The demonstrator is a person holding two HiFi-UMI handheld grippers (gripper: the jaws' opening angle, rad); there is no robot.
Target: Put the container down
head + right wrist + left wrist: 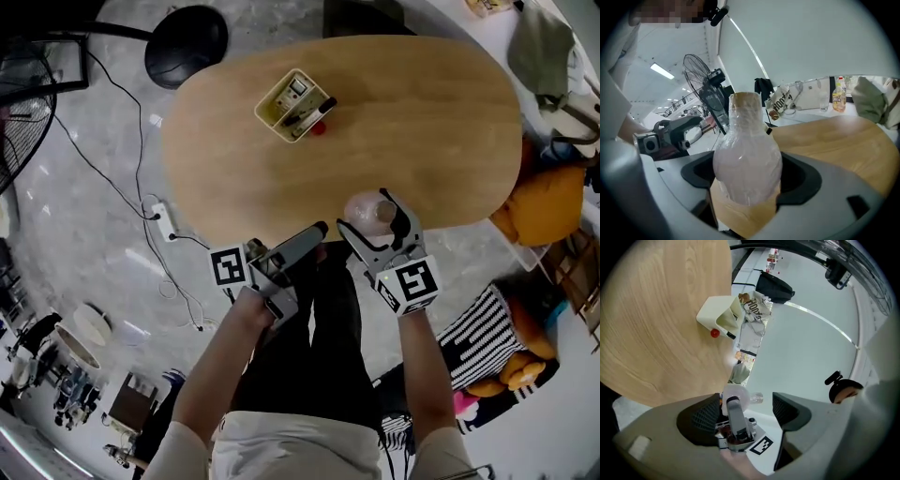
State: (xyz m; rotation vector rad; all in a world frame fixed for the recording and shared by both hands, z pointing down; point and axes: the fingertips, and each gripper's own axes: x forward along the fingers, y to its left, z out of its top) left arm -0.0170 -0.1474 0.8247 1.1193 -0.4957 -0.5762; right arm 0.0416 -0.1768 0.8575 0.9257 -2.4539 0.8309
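The container [361,208] is a pale pink bottle wrapped in clear film, with a tan band round its lower part. My right gripper [373,225] is shut on it, holding it over the near edge of the oval wooden table [422,122]. In the right gripper view the container [747,154] stands upright between the jaws of my right gripper [747,180]. To its left, off the table's near edge, my left gripper [309,239] is open and holds nothing. The left gripper view looks through my left gripper [745,404] at the container [736,394].
A cream organizer box [292,103] with pens and a red-capped item [319,127] stands on the far left part of the table. A floor fan [19,122], a black round base [186,42] and a power strip [162,220] with cables lie left. Bags [553,202] crowd the right.
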